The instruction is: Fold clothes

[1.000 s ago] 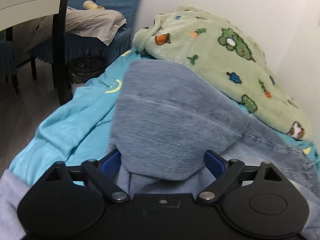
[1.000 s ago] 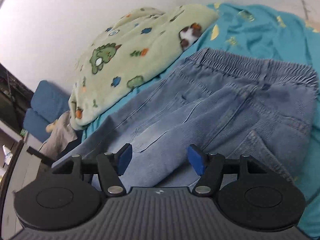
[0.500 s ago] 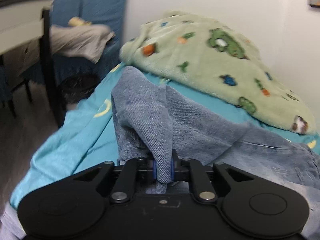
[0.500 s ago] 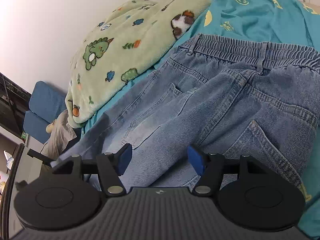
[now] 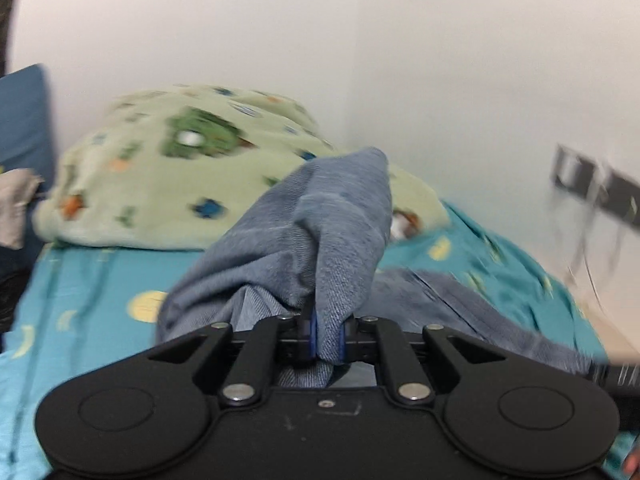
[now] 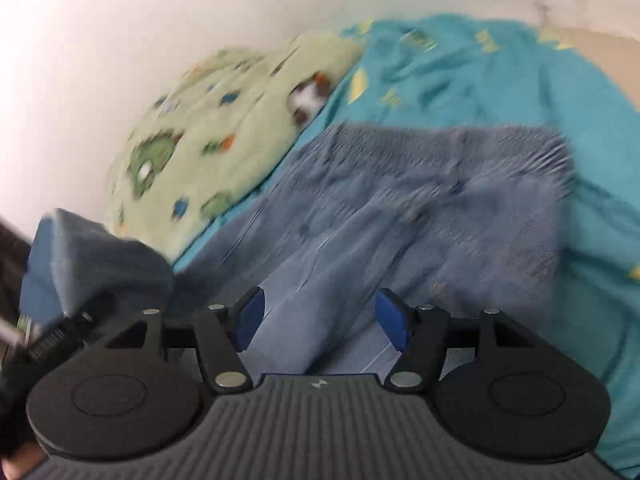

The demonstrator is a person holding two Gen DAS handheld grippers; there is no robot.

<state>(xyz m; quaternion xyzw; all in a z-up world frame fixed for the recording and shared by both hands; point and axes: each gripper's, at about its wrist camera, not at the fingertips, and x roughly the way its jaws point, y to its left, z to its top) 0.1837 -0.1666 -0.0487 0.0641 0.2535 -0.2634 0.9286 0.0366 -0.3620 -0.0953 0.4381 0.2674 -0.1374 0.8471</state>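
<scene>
White walls meet in a corner behind the bed (image 5: pixel 92 280), whose teal sheet with yellow prints carries everything in the left wrist view. The left tool (image 5: pixel 326 338) is clamped tight on a bunched end of the jeans (image 5: pixel 312 240); its jaws have just been closing, and the denim sits pinched between the blue pads and stands up in a peak in front of the camera. The rest of the jeans trails off to the right, low on the sheet. The step in hand looks like carrying this leg end over toward the waistband to make the fold. To do it well, the person should keep the grip firm, lift enough that the cloth clears the layer beneath, and lay the end down square with the far edge. A green dinosaur blanket (image 5: pixel 180 168) lies heaped behind, close to the lifted denim, and the fold should not drag across it. Dark fittings on the right wall are too blurred to name.

From the right wrist view, the jeans (image 6: pixel 420 208) lie spread on the bed (image 6: pixel 520 80), with the gathered waistband at the far end. The right tool (image 6: pixel 320 322) hangs over the near part with its jaws wide apart and nothing pinched; it could pin this layer flat while the other end comes across. At the left edge, the left tool (image 6: pixel 52 336) shows with its raised wad of denim. The blanket (image 6: pixel 200 152) borders the jeans on the far left. The picture is smeared, so whether the lower layer lies smooth is probably not decidable.
</scene>
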